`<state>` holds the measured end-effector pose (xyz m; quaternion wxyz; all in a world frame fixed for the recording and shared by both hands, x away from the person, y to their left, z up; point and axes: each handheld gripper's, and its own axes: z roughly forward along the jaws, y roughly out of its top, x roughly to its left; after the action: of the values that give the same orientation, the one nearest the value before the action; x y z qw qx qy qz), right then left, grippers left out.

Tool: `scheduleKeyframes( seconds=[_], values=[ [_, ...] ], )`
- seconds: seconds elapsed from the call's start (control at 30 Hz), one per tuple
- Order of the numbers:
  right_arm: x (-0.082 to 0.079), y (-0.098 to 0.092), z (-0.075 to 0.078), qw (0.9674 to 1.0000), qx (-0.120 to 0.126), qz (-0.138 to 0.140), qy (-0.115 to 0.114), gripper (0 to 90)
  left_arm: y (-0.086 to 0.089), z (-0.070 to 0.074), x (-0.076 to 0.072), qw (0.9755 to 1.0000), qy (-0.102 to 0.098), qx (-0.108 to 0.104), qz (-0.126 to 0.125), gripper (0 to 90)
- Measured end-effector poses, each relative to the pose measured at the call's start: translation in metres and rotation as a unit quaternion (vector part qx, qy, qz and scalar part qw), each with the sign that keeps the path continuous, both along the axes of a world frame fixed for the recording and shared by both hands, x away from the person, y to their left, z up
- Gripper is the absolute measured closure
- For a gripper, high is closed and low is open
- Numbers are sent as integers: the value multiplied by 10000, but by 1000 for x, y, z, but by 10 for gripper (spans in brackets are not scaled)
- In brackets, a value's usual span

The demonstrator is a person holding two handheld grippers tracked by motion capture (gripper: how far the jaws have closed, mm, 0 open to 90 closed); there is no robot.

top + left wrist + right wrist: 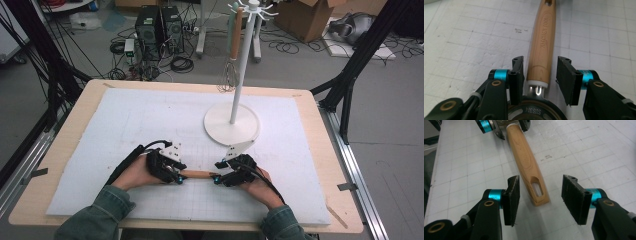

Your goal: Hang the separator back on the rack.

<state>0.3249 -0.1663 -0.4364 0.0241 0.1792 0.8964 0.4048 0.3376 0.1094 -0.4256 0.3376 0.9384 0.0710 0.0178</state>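
My table [60, 165] is pale wood, and a white gridded mat [150, 120] covers most of its top, leaving a bare wooden border all round. On the mat, toward the far right, stands the round white base of a rack [232, 125]. Near my edge a wooden-handled utensil [196, 174] lies flat on the mat.

place: lab | evidence: computer towers [159, 31], floor cables [280, 46], cardboard box [306, 17]
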Motion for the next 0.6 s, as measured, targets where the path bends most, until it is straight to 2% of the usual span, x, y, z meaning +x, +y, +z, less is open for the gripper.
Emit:
scheduleKeyframes(
  seconds=[0.13,0.3,0.43,0.6],
  values=[
    [0,1,-1,10000,-78,-2,-11,486,-3,-2,2,10000,31,55,-20,615],
    [0,-1,0,10000,-32,-40,-1,486,-5,-2,3,10000,17,92,-12,644],
    [1,-2,1,10000,-16,-49,-19,486,-4,-1,2,9999,-70,106,51,668],
    [1,-3,1,10000,8,-70,-36,486,-4,-2,3,9998,-62,140,82,665]
  ],
)
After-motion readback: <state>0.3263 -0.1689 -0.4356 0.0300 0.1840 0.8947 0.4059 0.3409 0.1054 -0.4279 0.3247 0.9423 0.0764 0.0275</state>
